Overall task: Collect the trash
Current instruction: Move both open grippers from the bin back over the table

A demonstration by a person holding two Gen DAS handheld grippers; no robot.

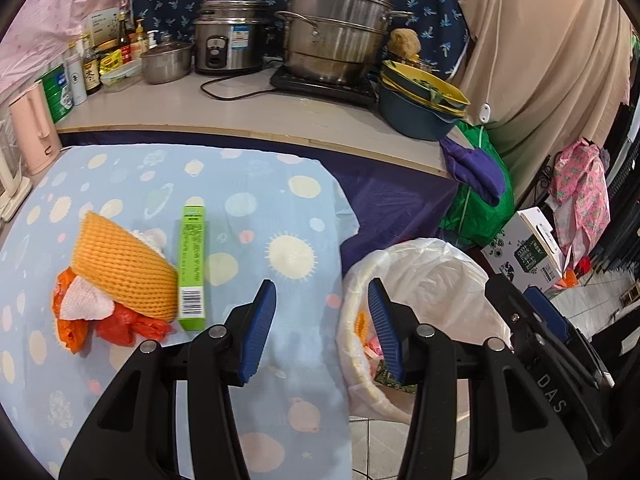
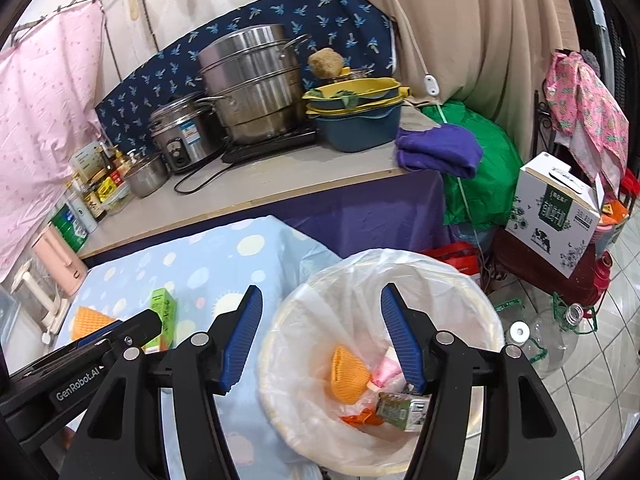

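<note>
Both wrist views down, sharing bin

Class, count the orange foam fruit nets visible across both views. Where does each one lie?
2. One foam net lies on the table's spotted cloth, beside the green box; one is inside the lined bin. Others may be buried.

Bare cloth right of the green box — bin mouth unobstructed.

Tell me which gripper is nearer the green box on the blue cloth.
Left. The left gripper hangs open over the cloth just right of the green box. The right gripper is open above the lined trash bin, farther from it.
</note>
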